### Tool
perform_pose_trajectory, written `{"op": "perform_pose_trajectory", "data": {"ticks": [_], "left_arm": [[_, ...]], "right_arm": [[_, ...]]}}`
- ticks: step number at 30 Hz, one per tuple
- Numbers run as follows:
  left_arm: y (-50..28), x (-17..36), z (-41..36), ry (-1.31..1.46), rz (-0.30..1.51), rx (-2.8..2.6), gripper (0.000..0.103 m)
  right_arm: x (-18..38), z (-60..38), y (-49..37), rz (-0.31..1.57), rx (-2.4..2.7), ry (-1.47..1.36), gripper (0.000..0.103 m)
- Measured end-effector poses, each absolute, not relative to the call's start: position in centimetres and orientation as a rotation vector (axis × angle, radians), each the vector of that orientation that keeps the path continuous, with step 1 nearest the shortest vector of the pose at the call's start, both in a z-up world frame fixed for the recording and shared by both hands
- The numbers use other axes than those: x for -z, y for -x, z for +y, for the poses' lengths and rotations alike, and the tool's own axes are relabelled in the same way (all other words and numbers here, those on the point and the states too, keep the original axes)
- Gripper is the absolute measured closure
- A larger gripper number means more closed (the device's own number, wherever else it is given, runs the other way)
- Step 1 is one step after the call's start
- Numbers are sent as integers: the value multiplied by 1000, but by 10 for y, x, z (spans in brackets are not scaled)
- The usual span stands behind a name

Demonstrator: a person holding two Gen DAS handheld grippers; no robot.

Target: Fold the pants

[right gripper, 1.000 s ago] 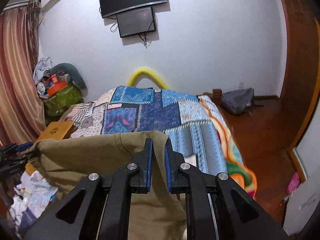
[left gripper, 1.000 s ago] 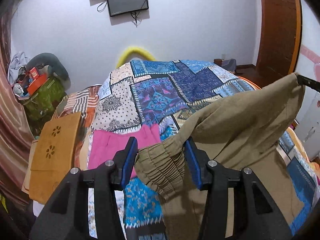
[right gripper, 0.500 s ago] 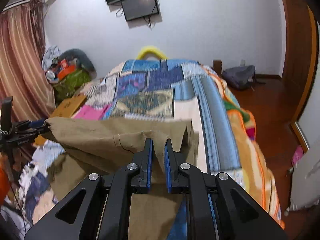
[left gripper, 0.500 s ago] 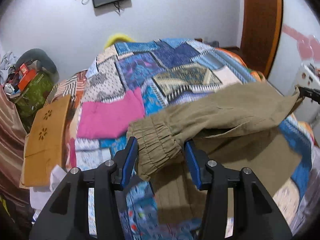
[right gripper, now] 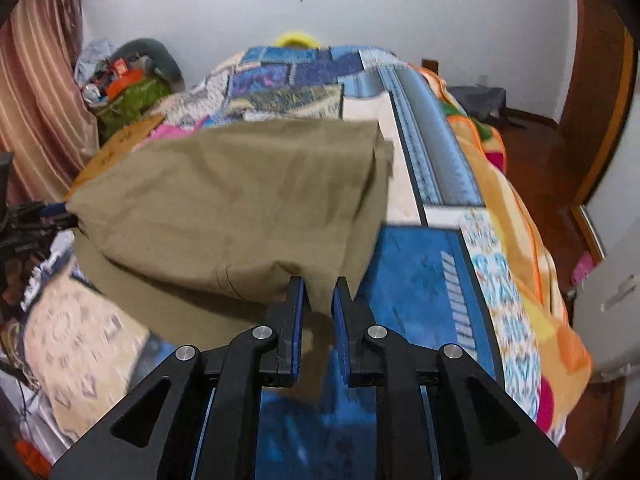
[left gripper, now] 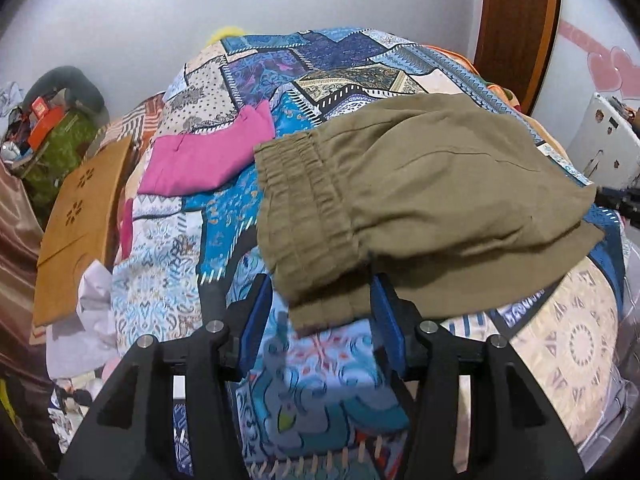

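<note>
The olive-brown pants lie folded over on the patchwork bedspread, elastic waistband towards the left. My left gripper holds the waistband corner between wide-set blue pads. In the right wrist view the pants spread ahead and to the left. My right gripper is shut on a small corner of the pants fabric at their near edge, low over the bed.
A pink folded garment lies on the bed beyond the waistband. An orange wooden board leans at the bed's left side. Clutter and a green bag sit by the curtain. Wooden floor and door lie to the right.
Both grippers have come down and forward with the pants. The lifted fabric has dropped from hanging in the air onto the bed, folded over itself.
</note>
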State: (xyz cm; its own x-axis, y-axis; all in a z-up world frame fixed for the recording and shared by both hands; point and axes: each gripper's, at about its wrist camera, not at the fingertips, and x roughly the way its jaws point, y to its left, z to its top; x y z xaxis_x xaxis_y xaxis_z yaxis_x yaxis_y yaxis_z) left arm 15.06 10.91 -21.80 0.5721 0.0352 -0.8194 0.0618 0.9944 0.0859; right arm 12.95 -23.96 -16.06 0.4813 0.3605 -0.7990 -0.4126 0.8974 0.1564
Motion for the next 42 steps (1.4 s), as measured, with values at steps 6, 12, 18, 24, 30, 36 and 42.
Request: {"op": "perform_pose_trajectory", "data": {"ticks": [6,12,18,24,30,36,42], "left_arm": [[-139,191,105,-158,908,8,51],[-140,173,67,-241,885,120,28],[-152,192,22,-377,927,176,28],[-160,202,7,-350,946,230,28],[-170,211,8,-319,978,237,28],[-174,214,1,-333,979,254,28],[-182,211,0,-335,961,214,60]], "right_arm": [[160,-248,-108,986,-437,90,81],[127,-237,-94,880,-468,107,57],[112,-195,-96,826,-587,155,45],[139,-150,-98,864,-680,263,45],[164,-121,-105,919,-738,322,45],[161,-114,-114,911,-791,285,84],[143,-113,-113,859,-802,234,95]]}}
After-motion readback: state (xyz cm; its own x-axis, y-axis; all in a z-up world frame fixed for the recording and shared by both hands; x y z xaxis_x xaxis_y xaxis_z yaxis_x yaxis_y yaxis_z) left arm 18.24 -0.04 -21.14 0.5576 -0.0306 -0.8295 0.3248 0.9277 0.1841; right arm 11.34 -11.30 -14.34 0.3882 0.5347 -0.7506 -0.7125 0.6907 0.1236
